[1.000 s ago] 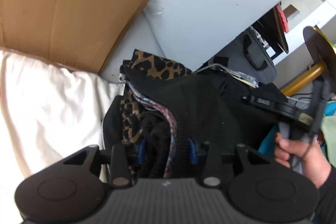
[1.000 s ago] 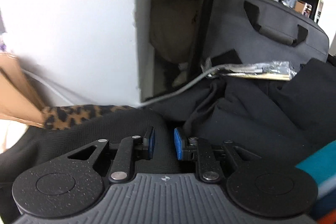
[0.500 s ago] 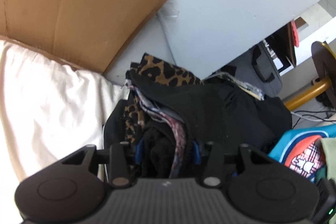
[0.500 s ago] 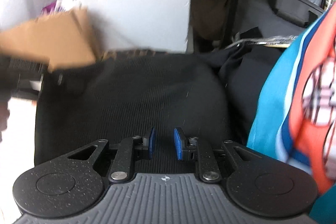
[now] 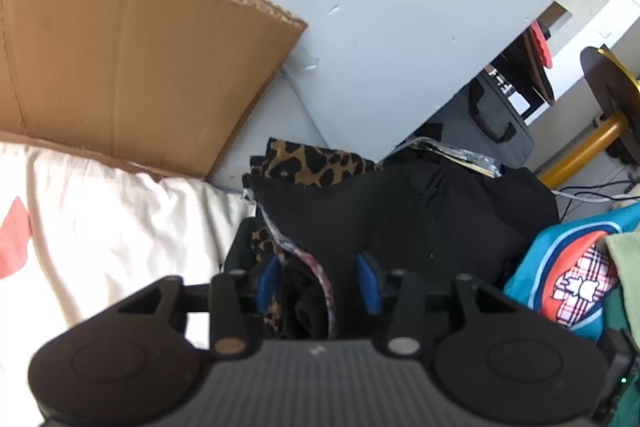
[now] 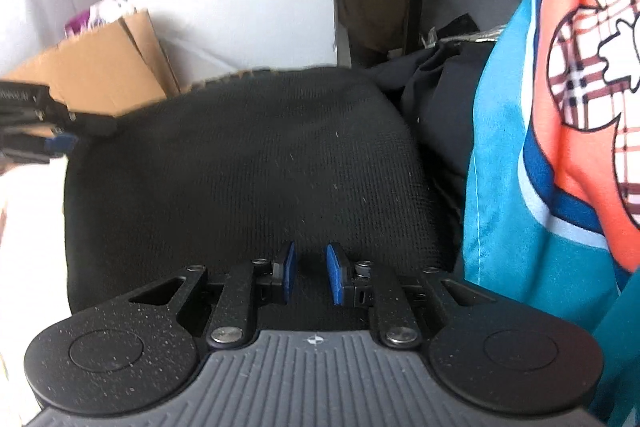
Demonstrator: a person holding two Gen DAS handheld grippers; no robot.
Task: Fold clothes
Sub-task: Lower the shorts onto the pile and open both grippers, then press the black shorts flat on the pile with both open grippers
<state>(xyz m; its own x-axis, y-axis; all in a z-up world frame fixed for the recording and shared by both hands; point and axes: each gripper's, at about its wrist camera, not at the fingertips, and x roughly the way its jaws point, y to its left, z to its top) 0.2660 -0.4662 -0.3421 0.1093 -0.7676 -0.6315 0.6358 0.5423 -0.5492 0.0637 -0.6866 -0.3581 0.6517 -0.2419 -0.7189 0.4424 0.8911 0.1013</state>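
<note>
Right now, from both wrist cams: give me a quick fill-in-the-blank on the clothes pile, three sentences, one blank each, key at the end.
1. The brown corrugated box is made of ____.
2. The spotted brown fabric behind the folded black knit garment has a ____ print.
3. The bright blue shirt with the plaid graphic lies to the ____ of that black garment in the right wrist view.

Missing words: cardboard; leopard; right

Daylight was bright and even in both views. The white wall panel (image 5: 400,7) glared palely, and left of it the cream bedding (image 5: 100,227) was washed out. The black garment (image 6: 248,163) below it lost its folds in shadow. Fisheye curving bent the panel's edges, corners went dark, and the cardboard (image 6: 96,75) was softly blurred.
</note>
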